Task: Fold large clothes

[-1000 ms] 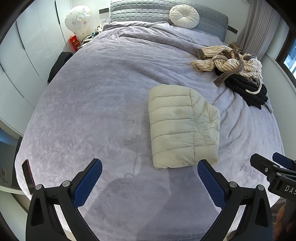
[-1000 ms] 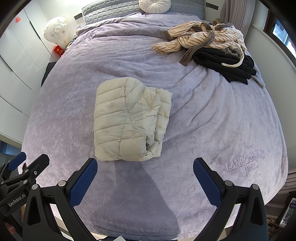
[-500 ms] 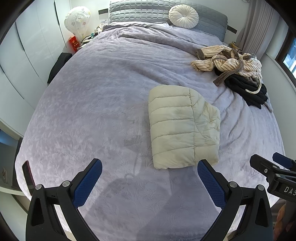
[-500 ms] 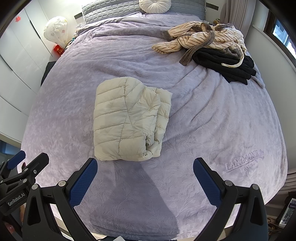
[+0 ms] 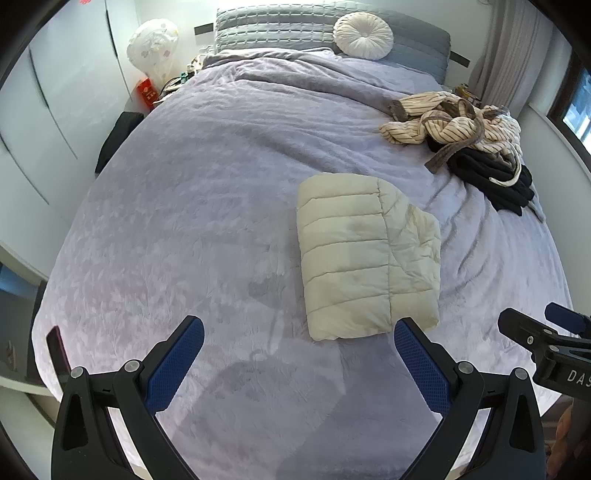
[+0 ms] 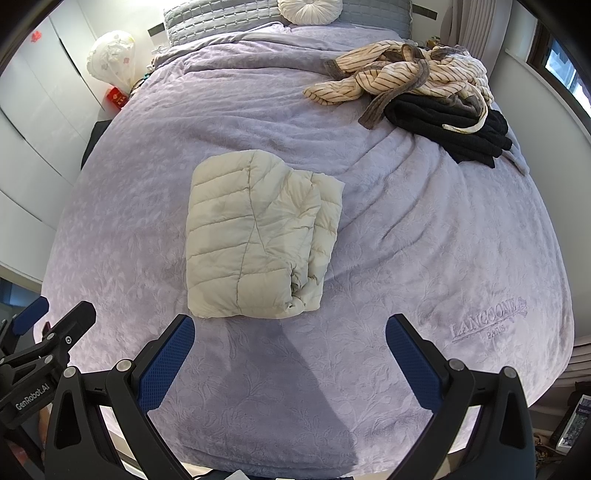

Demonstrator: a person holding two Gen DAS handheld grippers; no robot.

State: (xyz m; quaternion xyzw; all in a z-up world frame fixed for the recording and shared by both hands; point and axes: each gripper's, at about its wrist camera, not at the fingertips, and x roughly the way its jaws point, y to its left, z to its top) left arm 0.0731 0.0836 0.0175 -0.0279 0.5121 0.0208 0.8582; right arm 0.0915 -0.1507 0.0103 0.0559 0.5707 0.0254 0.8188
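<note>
**Jacket folded on bed, both grippers empty**

Cream puffer jacket (image 5: 369, 254) is folded into a compact rectangle, lying flat around mid-bed on the lilac bedspread (image 5: 192, 206), slightly toward the foot. Layered edges show on its right side in the right wrist view.

Left gripper (image 5: 298, 363): jaws spread wide, nothing between them, hovering over the foot of the bed just short of the jacket's near edge. Right gripper (image 6: 290, 362): same, jaws wide apart, empty, clear of the jacket.

Striped robe (image 6: 402, 75) is heaped on dark clothing (image 6: 454, 125) at the far right of the bed, well apart from the jacket. Round white cushion (image 5: 362, 35) is at the headboard.
</note>
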